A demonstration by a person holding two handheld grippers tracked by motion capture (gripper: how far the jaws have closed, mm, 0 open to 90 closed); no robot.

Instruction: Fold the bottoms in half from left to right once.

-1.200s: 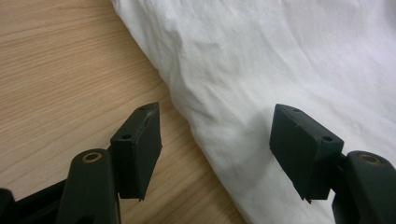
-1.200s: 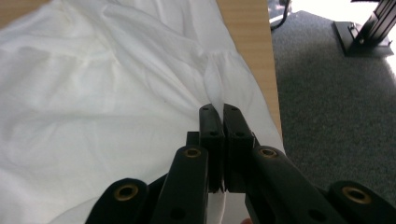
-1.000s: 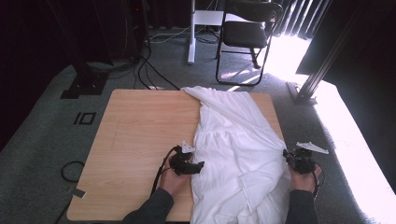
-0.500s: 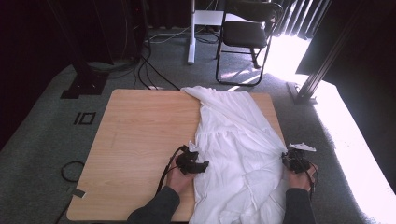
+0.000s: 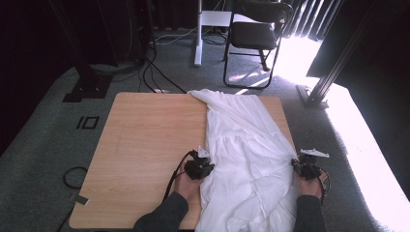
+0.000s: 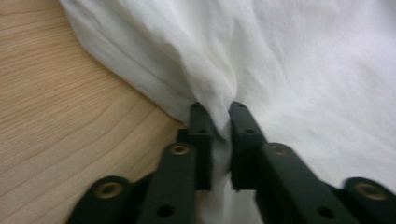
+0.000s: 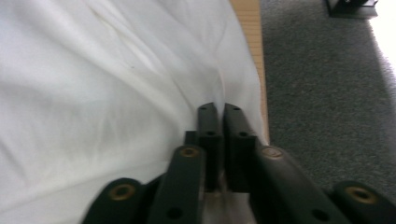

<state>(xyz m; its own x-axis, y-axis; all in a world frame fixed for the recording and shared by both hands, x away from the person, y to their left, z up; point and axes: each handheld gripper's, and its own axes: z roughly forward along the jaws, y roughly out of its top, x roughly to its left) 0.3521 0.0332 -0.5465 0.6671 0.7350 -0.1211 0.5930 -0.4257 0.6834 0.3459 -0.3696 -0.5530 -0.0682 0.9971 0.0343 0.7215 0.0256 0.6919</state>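
On wooden counter (image 5: 145,159), right half: white crumpled cloth (image 5: 246,159), soft folds, running 12 to 6 o'clock. Left tool (image 5: 202,164) just closed, pinching cloth's 9 o'clock edge; right tool (image 5: 305,166) clamps 3 o'clock edge. Folding chair (image 5: 256,36) beyond, on grey carpet (image 5: 43,145).

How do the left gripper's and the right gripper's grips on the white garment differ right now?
The left gripper pinches the white garment at its left edge, well inside the wooden table; the right gripper pinches its right edge at the table's border, beside the grey carpet. The left's jaws have just closed on a fold; the right's sit tighter together. Both are shut on cloth.
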